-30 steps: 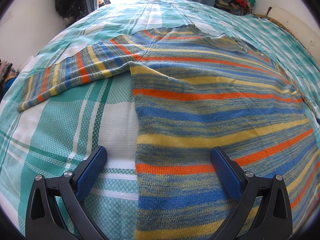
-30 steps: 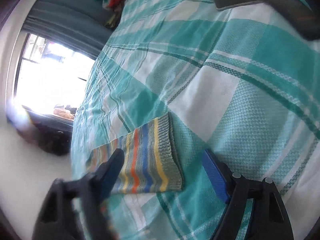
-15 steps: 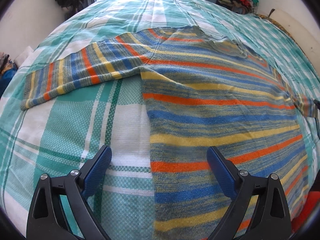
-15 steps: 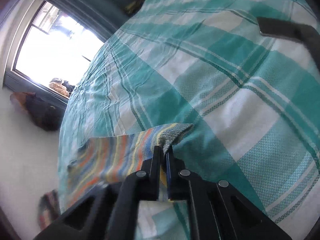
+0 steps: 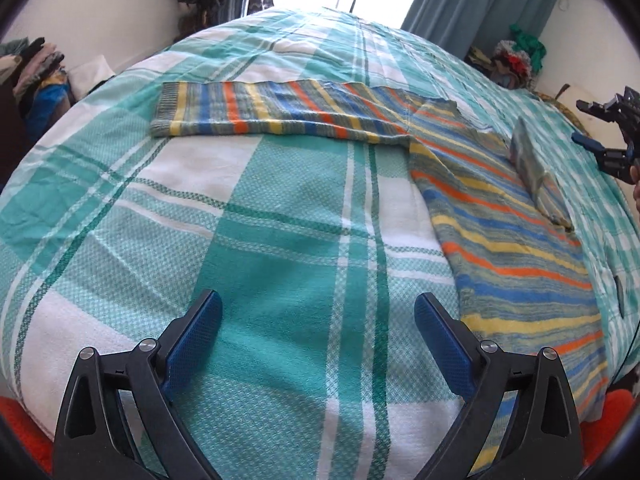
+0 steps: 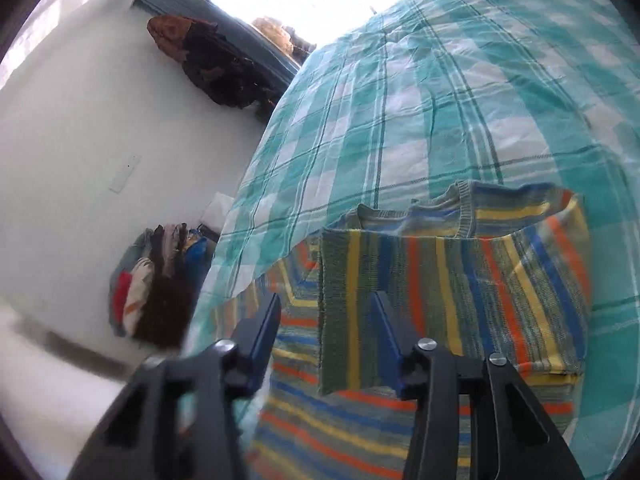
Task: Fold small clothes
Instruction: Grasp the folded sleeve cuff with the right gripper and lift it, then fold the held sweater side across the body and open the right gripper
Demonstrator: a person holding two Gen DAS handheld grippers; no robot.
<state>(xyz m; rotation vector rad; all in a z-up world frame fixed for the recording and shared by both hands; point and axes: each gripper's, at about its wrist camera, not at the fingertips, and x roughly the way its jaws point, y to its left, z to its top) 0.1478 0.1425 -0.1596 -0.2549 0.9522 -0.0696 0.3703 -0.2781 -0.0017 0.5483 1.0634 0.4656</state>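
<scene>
Striped knit sweater (image 5: 516,232), bands of blue, yellow, orange and grey-green, laid flat on the right half of a bed (image 5: 280,216). One sleeve (image 5: 276,114) stretched out straight to the left across the far part of the cover, ribbed cuff at its left end. Other sleeve (image 6: 448,300) folded over the sweater's body, lying flat across the chest below the neckline, ribbed cuff nearest the camera in the right wrist view. Bed covered in a teal, white and green plaid sheet. Right tool (image 6: 326,336) half spread, jaws just opened, cuff edge of the folded sleeve between the blue pads; contact with the pads not discernible, no pinch evident. Left tool (image 5: 318,344) spread wide over bare plaid sheet to the left of the sweater's hem, nothing between its pads. Teal curtain (image 5: 480,4) and bright window at the far end. Pile of clothes (image 6: 160,288) against the white wall, left side.
</scene>
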